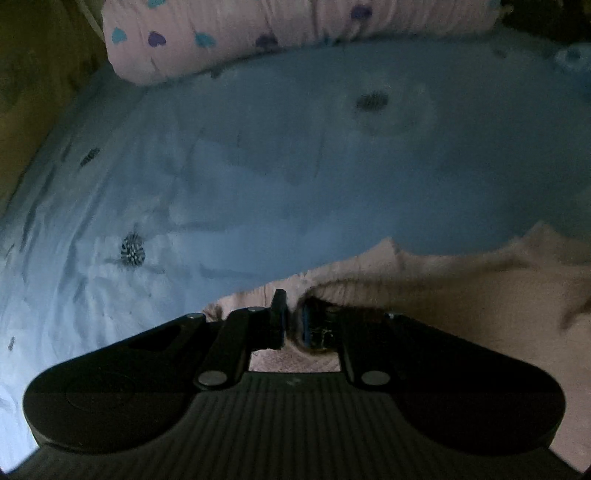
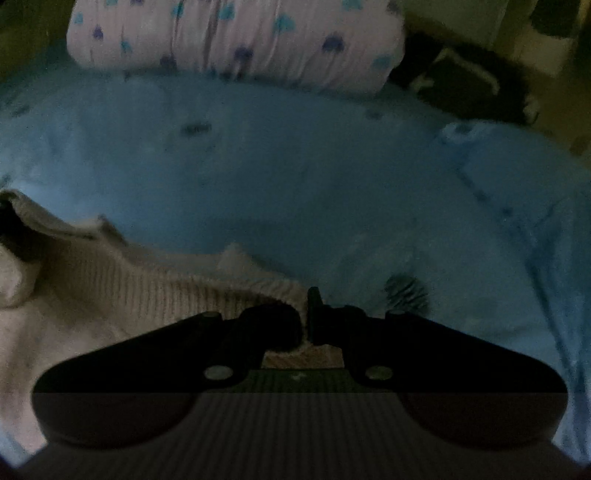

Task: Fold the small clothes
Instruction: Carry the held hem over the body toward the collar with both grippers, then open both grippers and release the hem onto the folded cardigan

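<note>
A pale pink ribbed knit garment [image 1: 461, 295] lies on a blue bedsheet [image 1: 295, 166]. My left gripper [image 1: 291, 314] is shut on the garment's left edge, with fabric pinched between the fingers. In the right wrist view the same garment [image 2: 110, 288] spreads to the left. My right gripper [image 2: 308, 314] is shut on the garment's right edge, with cloth bunched between the jaws. The part of the garment under both grippers is hidden.
A pink pillow with blue and purple hearts [image 1: 258, 33] lies at the far end of the bed; it also shows in the right wrist view [image 2: 236, 40]. A dark object [image 2: 465, 85] sits beyond the bed at the far right. A brown wall [image 1: 33, 92] borders the left.
</note>
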`<state>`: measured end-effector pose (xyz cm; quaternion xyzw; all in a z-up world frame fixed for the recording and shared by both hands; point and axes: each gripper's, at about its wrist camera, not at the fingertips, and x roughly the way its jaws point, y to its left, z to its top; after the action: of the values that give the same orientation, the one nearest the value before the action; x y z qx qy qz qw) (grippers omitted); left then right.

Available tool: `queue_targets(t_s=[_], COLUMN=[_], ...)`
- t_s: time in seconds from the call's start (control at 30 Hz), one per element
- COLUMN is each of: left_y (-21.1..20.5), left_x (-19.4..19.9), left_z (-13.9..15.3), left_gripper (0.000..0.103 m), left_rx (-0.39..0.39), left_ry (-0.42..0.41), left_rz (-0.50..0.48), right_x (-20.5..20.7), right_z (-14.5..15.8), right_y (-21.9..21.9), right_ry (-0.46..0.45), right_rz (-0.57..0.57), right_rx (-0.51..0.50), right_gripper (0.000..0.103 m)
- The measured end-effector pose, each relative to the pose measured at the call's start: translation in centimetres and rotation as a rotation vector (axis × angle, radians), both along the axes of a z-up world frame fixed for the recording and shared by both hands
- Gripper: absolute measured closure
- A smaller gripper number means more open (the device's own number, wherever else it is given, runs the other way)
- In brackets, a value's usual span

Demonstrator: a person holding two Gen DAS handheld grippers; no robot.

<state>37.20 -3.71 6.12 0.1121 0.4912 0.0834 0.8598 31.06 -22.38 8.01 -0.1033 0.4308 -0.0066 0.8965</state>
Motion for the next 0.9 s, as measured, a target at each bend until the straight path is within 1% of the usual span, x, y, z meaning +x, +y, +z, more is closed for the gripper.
queue_targets(t_s=[0.03, 0.1, 0.13, 0.17, 0.2, 0.27, 0.33, 0.4, 0.47, 0.57, 0.67, 0.73, 0.8, 0.9], left_y=[-0.2, -0.6, -0.9, -1.0, -0.9, -0.8, -0.4, -0.2, 0.3, 1.0, 2.2, 2.9, 3.4, 3.7], left_x=[0.4, 0.9, 0.9, 0.8, 0.6, 0.1, -0.5, -1.3, -2.1, -3.3, -4.7, -5.7, -6.5, -6.9], left_z=[-0.6, -1.0, -0.8, -0.3, 0.5, 2.4, 4.0, 5.4, 6.2, 6.1, 5.6, 5.4, 5.1, 4.4], left_gripper=[0.09, 0.078, 0.068, 0.062, 0.051, 0.032, 0.023, 0.021, 0.017, 0.016, 0.016, 0.016, 0.016, 0.016], left_rx=[0.024, 0.069, 0.091, 0.102, 0.101, 0.085, 0.075, 0.067, 0.073, 0.097, 0.077, 0.049, 0.031, 0.041], left_ry=[0.034, 0.081, 0.088, 0.09, 0.086, 0.064, 0.044, 0.038, 0.039, 0.035, 0.046, 0.049, 0.046, 0.042], left_rz=[-0.008, -0.029, -0.036, -0.04, -0.04, -0.033, -0.03, -0.033, -0.031, -0.038, -0.064, -0.105, -0.169, -0.24], right_x=[0.4, 0.7, 1.0, 1.3, 1.6, 1.9, 1.7, 1.3, 0.5, -0.6, -2.4, -3.6, -4.7, -5.5], right_z=[-0.9, -2.0, -2.5, -2.6, -2.5, -1.6, -0.2, 1.0, 2.3, 3.6, 4.4, 4.7, 4.7, 4.2], right_y=[0.0, -0.2, -0.5, -0.8, -1.2, -2.2, -3.1, -3.8, -4.1, -4.1, -3.3, -2.7, -2.2, -1.2], right_ry=[0.022, 0.045, 0.069, 0.09, 0.101, 0.127, 0.132, 0.113, 0.103, 0.111, 0.131, 0.133, 0.139, 0.161], right_rz=[0.005, 0.019, 0.034, 0.032, 0.024, 0.002, -0.006, -0.002, 0.015, 0.041, 0.067, 0.061, 0.037, -0.015], right_rx=[0.002, 0.016, 0.043, 0.066, 0.09, 0.141, 0.177, 0.195, 0.19, 0.163, 0.104, 0.072, 0.062, 0.048], right_gripper=[0.095, 0.093, 0.092, 0.092, 0.091, 0.084, 0.066, 0.059, 0.058, 0.058, 0.058, 0.058, 0.058, 0.058])
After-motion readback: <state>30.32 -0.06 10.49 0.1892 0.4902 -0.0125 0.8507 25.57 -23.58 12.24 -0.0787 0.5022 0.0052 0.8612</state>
